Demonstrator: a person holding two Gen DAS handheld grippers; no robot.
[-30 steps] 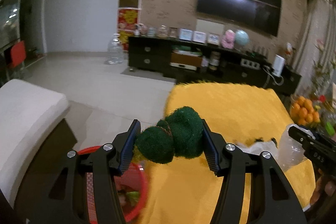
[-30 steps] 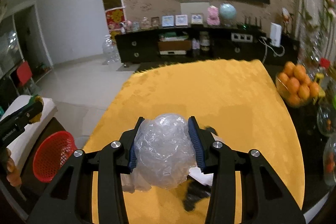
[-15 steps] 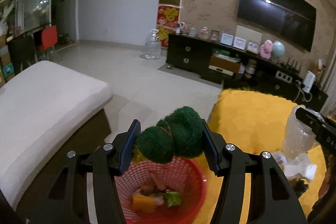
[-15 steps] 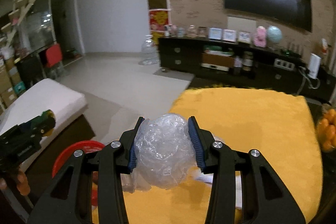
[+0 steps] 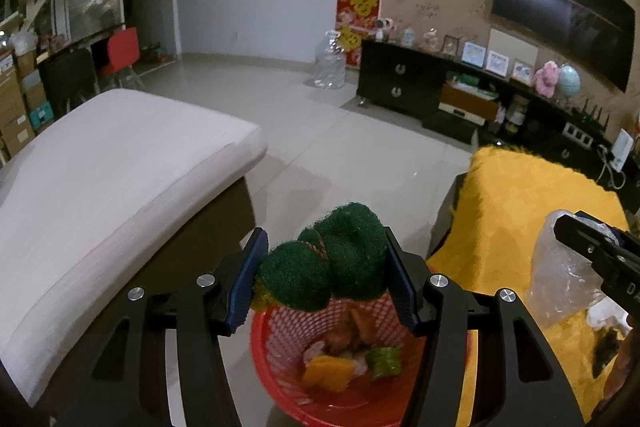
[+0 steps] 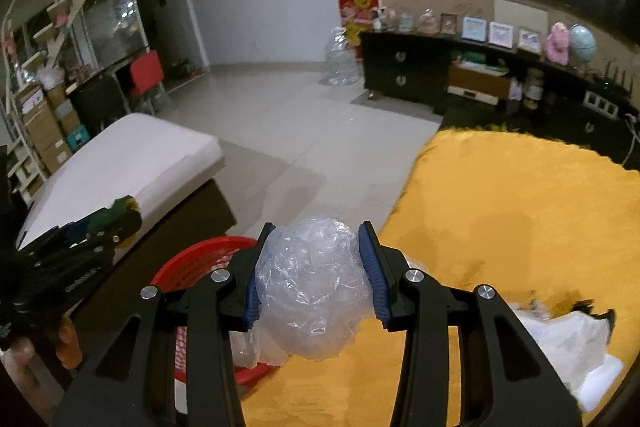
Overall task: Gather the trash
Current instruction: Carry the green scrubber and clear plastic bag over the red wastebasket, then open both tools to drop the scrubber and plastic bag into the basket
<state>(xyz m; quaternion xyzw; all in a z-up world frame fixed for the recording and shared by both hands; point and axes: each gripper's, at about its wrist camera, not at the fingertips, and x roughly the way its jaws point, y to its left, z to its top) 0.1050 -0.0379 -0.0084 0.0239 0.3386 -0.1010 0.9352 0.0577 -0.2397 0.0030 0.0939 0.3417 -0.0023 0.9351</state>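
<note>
Delivery step: the left tool (image 5: pixel 324 277) is clamped on a crumpled dark-green scouring pad (image 5: pixel 332 267) directly above the red basket (image 5: pixel 280 379), so it only needs releasing. The right tool (image 6: pixel 314 267) grips a clear plastic wad (image 6: pixel 312 287) over the yellow surface's (image 6: pixel 520 219) left edge, and must travel on to that basket.

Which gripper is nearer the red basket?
Left. The left gripper hangs right above the red basket; the right gripper sits off to its side, over the yellow cloth's edge.
</note>
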